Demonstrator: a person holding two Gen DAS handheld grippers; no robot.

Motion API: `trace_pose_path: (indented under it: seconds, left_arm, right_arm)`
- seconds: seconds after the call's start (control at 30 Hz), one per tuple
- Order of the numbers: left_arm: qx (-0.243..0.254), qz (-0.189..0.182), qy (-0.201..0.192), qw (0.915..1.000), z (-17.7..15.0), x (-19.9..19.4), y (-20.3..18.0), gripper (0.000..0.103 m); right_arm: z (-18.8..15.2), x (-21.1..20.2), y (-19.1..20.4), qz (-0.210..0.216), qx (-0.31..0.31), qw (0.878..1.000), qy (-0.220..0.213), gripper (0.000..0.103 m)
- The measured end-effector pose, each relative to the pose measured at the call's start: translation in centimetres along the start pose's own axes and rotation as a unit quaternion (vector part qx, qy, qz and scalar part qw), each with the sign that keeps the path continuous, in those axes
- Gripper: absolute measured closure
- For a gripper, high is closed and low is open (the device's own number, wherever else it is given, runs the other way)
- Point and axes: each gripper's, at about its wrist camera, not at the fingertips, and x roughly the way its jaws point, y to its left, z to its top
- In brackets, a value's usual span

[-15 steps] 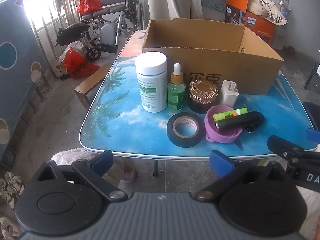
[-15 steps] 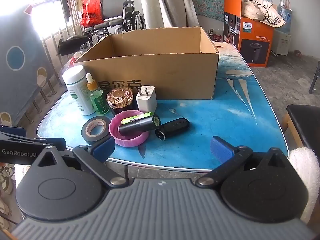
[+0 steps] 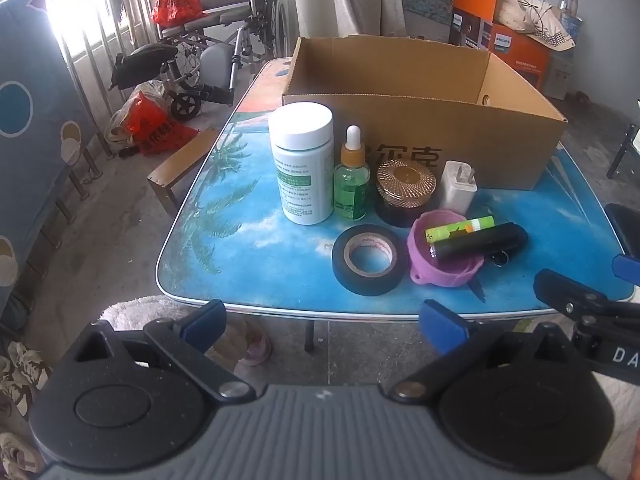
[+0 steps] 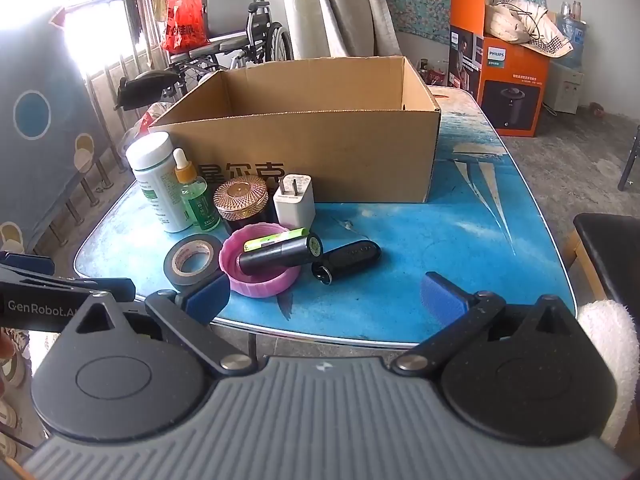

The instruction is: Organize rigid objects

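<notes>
On the blue table, in front of an open cardboard box, stand a white bottle, a green dropper bottle, a gold-lidded jar and a white charger. Nearer lie a black tape roll, a pink lid holding a green tube and a black cylinder, and a black fob. My left gripper and right gripper are open and empty, short of the table's front edge.
A wheelchair and red bags stand at the back left by a railing. An orange Philips box sits at the back right. A low wooden bench is left of the table. A dark seat is at the right.
Both grippers have edged slightly towards the table; the objects have not moved.
</notes>
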Motion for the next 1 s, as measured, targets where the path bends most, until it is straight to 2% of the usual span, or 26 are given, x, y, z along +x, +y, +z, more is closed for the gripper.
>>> trace_pose_path:
  seconds: [1.0]
  left_arm:
    - [-0.003,0.004,0.005,1.0,-0.16,0.45,0.03,0.0]
  right_arm:
    - [-0.1,0.43,0.11,0.004,0.001,1.0,0.006,0.001]
